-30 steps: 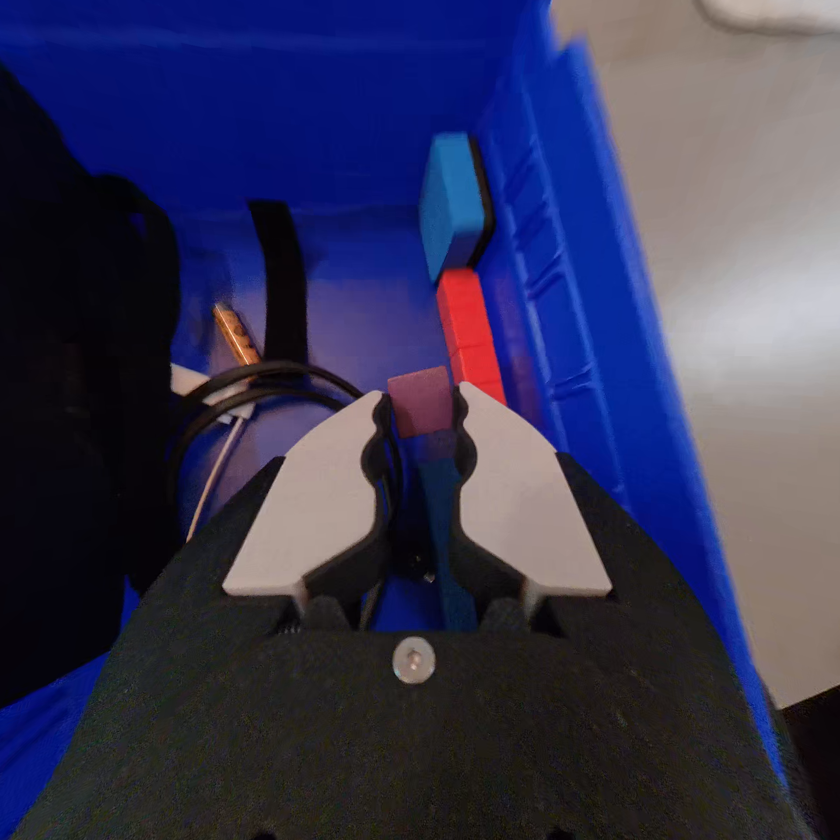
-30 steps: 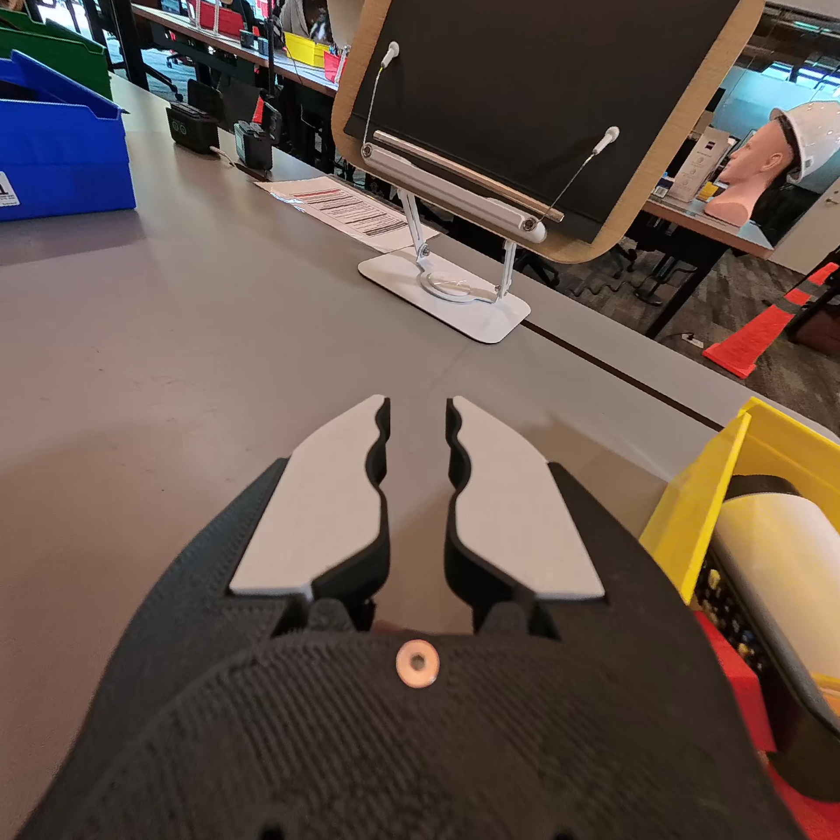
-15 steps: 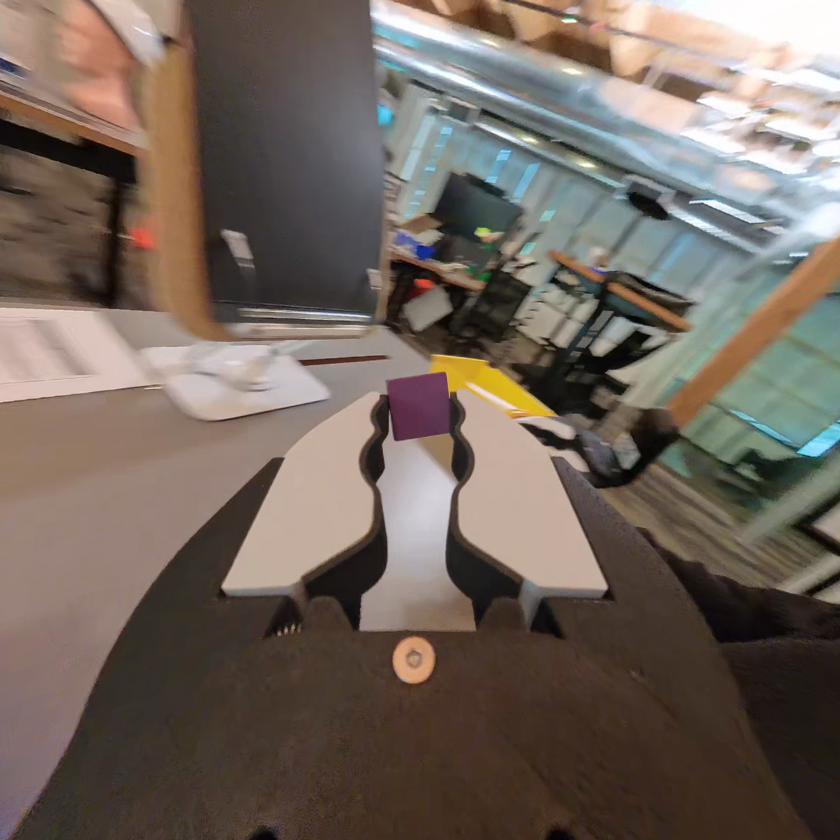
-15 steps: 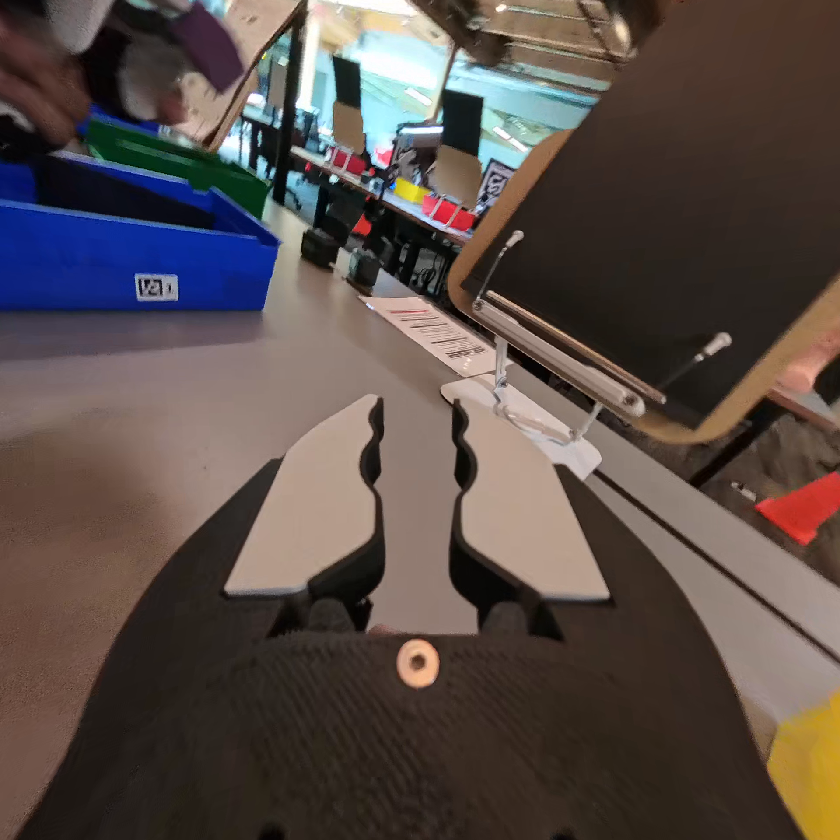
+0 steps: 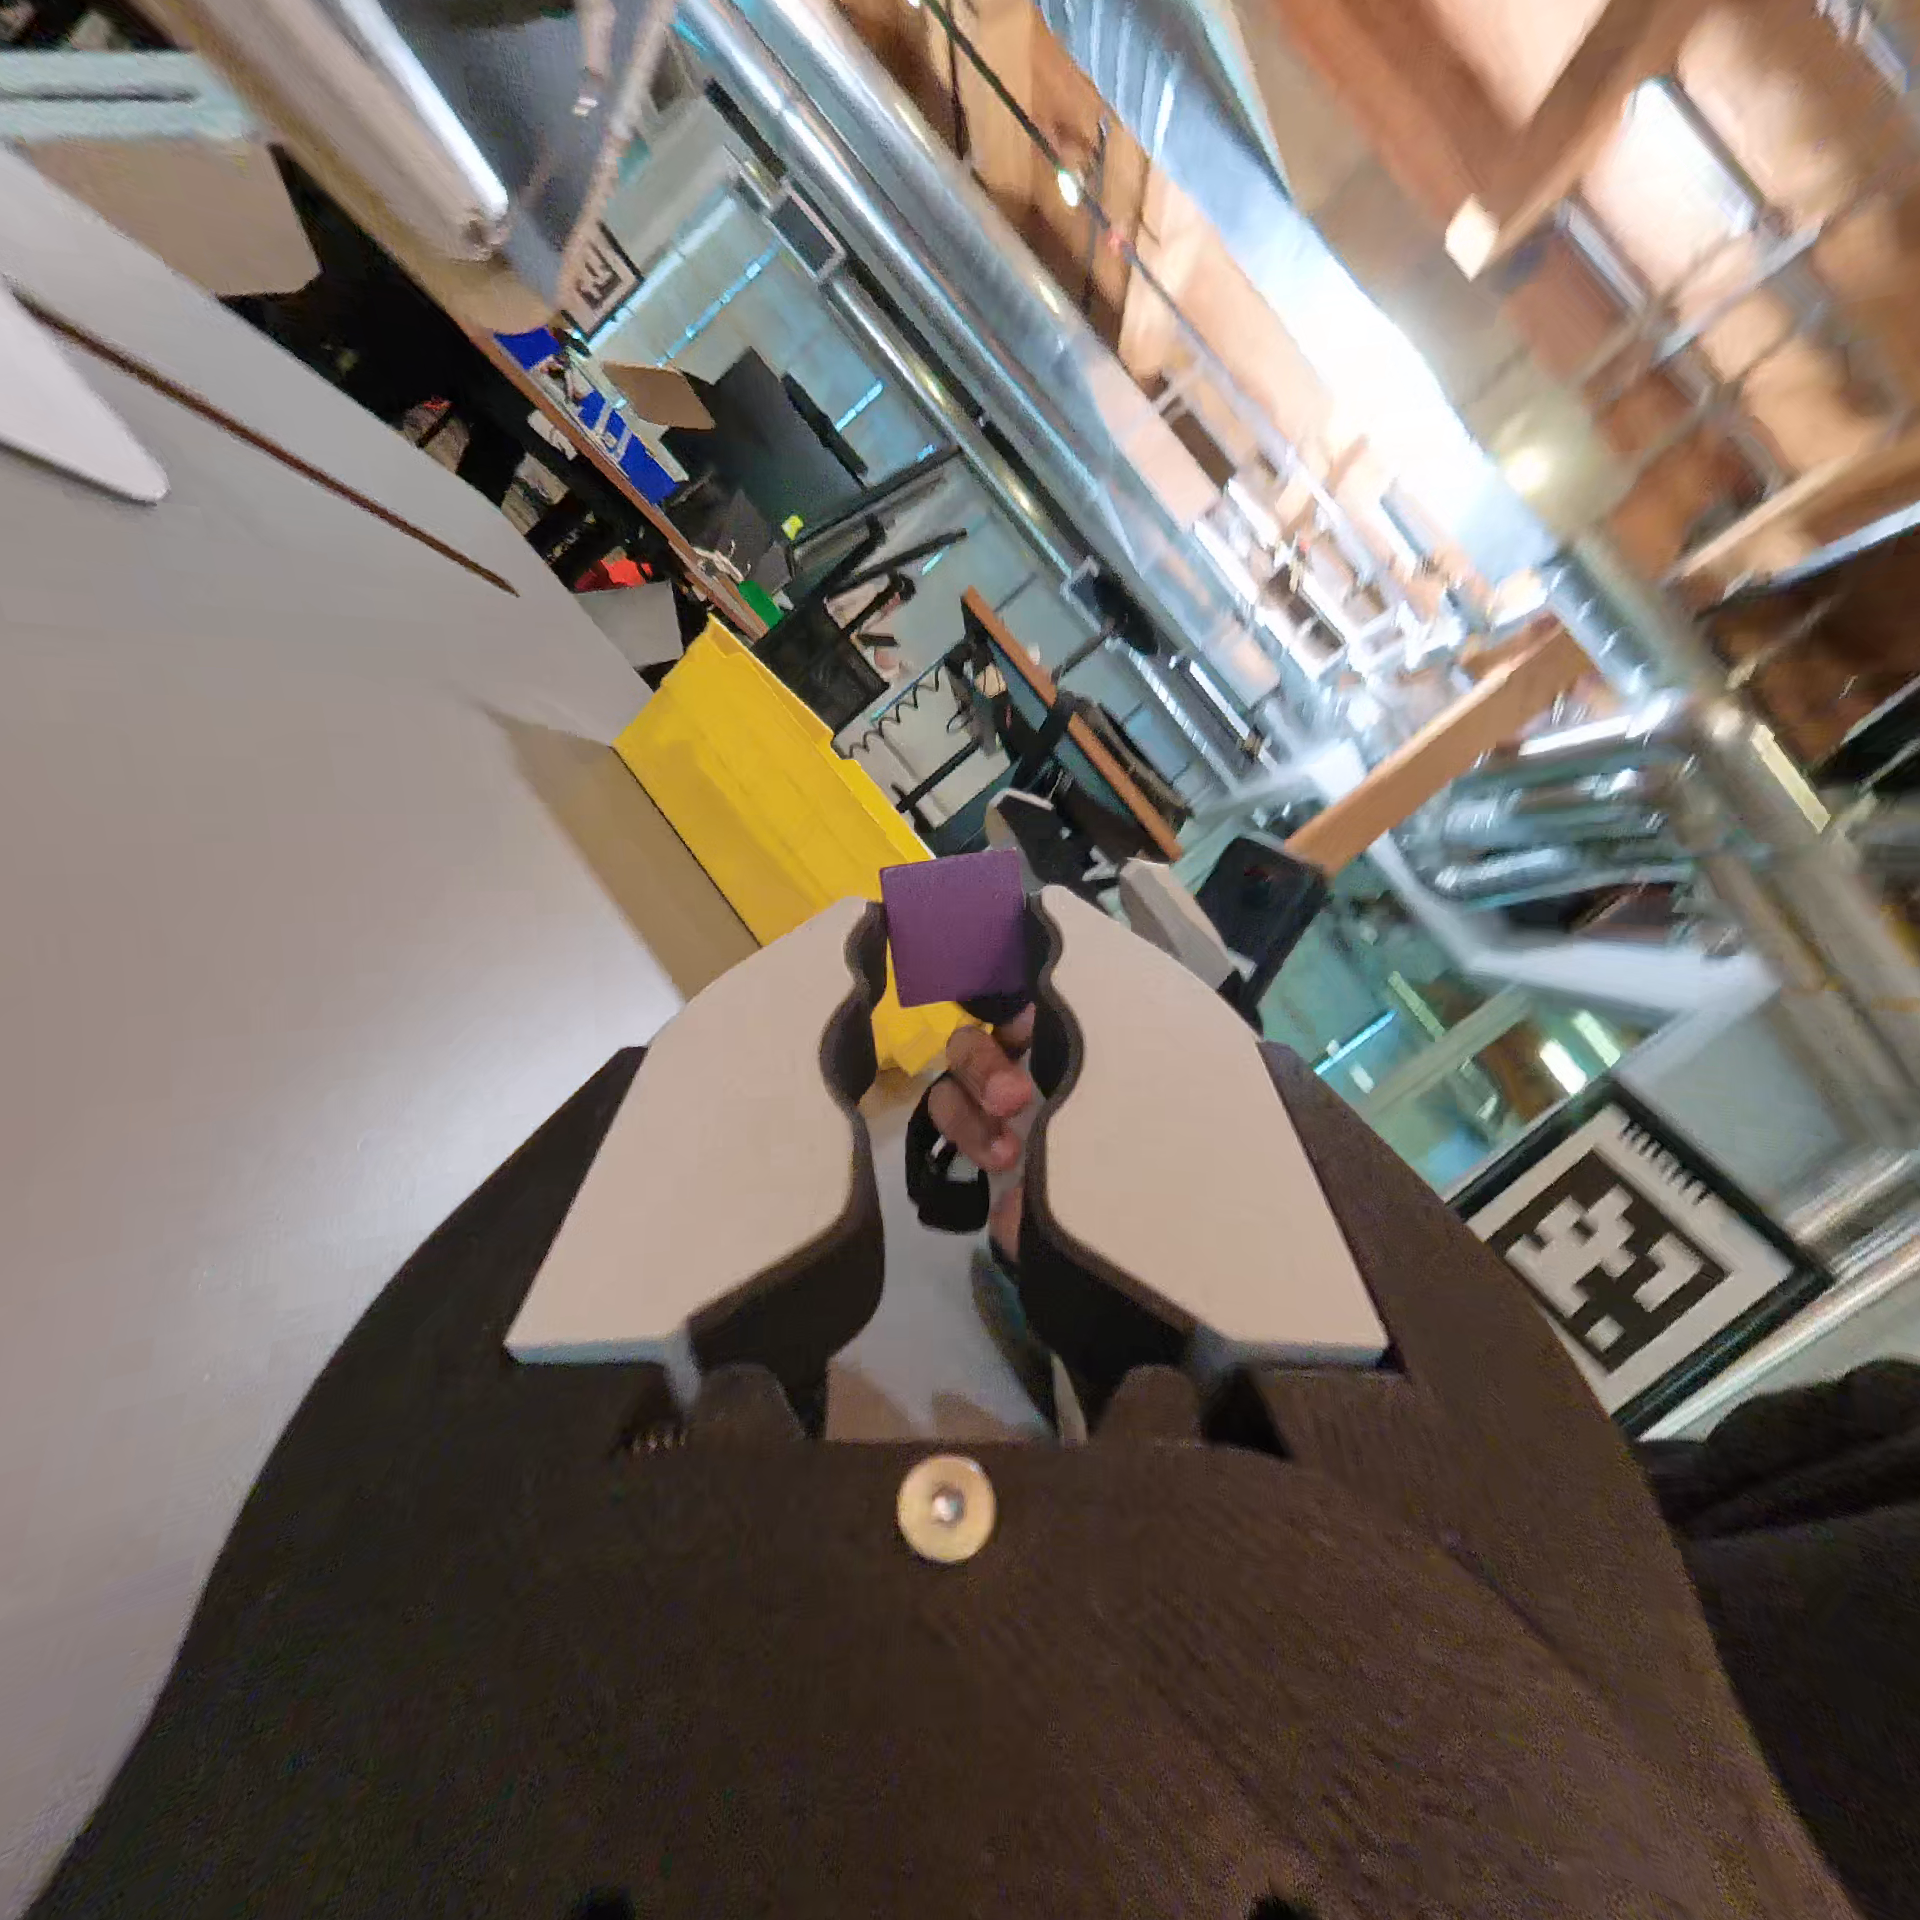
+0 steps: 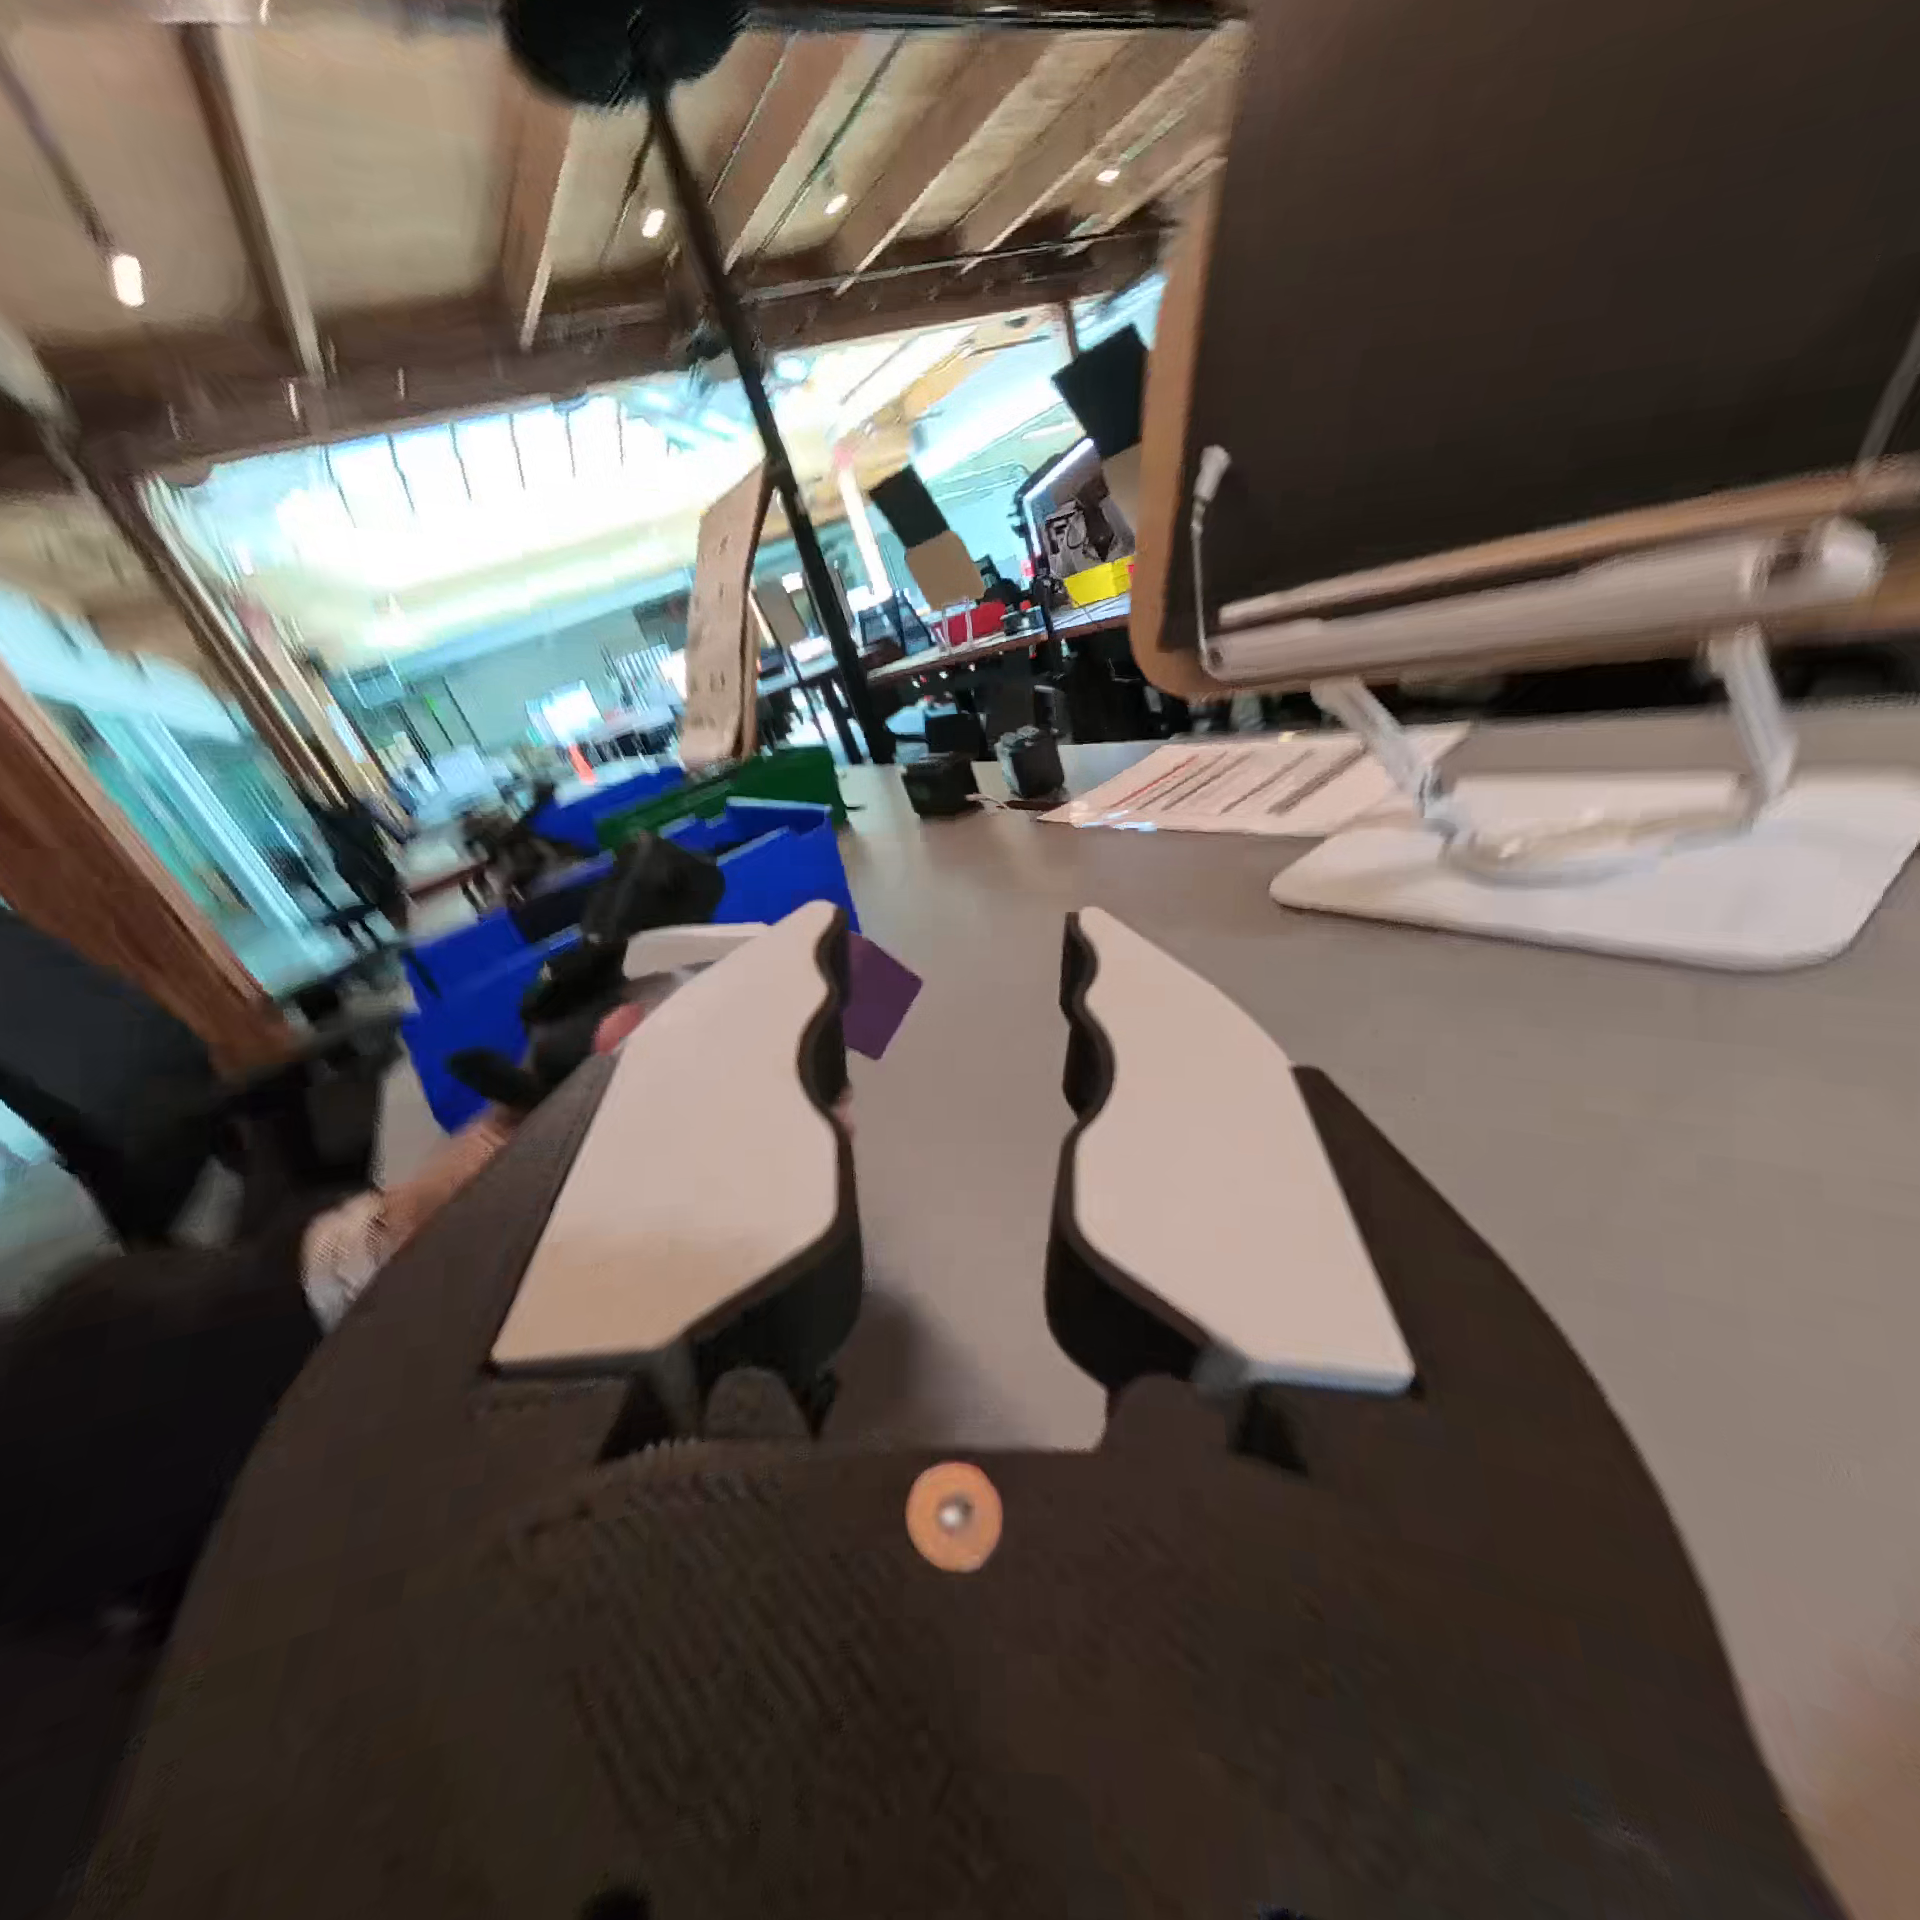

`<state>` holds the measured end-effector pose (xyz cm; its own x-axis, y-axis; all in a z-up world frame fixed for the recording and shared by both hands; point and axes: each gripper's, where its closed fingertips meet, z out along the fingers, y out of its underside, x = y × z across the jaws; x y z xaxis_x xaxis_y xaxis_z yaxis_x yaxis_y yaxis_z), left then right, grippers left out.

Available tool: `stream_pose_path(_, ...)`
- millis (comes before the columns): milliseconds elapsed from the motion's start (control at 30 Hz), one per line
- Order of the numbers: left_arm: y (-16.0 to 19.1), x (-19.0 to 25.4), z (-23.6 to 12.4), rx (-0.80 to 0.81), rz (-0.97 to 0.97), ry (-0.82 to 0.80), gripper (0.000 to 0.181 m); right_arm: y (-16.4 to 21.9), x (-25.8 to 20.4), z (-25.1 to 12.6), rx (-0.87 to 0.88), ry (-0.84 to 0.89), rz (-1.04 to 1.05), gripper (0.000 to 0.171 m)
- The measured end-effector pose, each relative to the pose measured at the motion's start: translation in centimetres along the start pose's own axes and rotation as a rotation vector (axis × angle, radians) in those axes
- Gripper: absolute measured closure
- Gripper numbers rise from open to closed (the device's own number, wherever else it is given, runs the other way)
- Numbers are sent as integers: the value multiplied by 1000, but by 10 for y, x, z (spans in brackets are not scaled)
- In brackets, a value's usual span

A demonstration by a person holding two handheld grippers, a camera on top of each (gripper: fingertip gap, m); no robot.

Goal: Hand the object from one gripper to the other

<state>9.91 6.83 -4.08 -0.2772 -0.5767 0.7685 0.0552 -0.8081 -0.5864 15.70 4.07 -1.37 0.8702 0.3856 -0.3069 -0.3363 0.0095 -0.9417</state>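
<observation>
on my left wrist feed, the left gripper (image 5: 956, 935) is pinching a small purple block (image 5: 956, 940) right at its fingertips, 1 flat face turned toward the camera. the block is up in the air, clear of the grey table (image 5: 260, 883), which runs along the left side of a tilted view. past the block a yellow bin (image 5: 769, 800) sits at the table's far edge. through the gap between my 2 fingers i see a hand (image 5: 982, 1101) wrapped around something black (i cannot tell what it is from here).

on the right wrist feed, the right gripper (image 6: 945, 935) is spread apart with nothing between its fingers, only bare table (image 6: 1558, 1091) showing in the gap. the same purple block (image 6: 878, 992) peeks out just past the tip of my left finger, partly hidden behind it, and it lies outside the gap. to its left i make out the other gripper as a dark, blurred shape with a pale finger (image 6: 675, 943). behind that are a blue bin (image 6: 488, 987) and a green bin (image 6: 769, 784). to the right, a dark board (image 6: 1558, 260) rests on a white stand (image 6: 1600, 883), with a sheet of paper (image 6: 1216, 790) lying just beside the stand's base.
</observation>
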Motion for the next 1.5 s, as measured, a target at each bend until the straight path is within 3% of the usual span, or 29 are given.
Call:
stream_pose_path(167,-4,0,-6,41,-34,59,155,8,5,0,59,-88,422,131)
stream_pose_path(533,12,34,1,-86,177,158,156,33,-38,11,-167,-351,559,132)
stream_pose_path(833,20,35,3,-96,158,191,156,37,-55,13,-201,-433,536,145)
stream_pose_path(1200,21,33,5,-102,174,164,150,34,-52,11,-203,-398,455,145)
stream_pose_path(1333,16,20,4,-98,202,59,131,29,-30,8,-176,-244,361,145)
stream_pose_path(1500,24,0,4,-165,162,-41,136,32,-1,1,-269,35,-2,145)
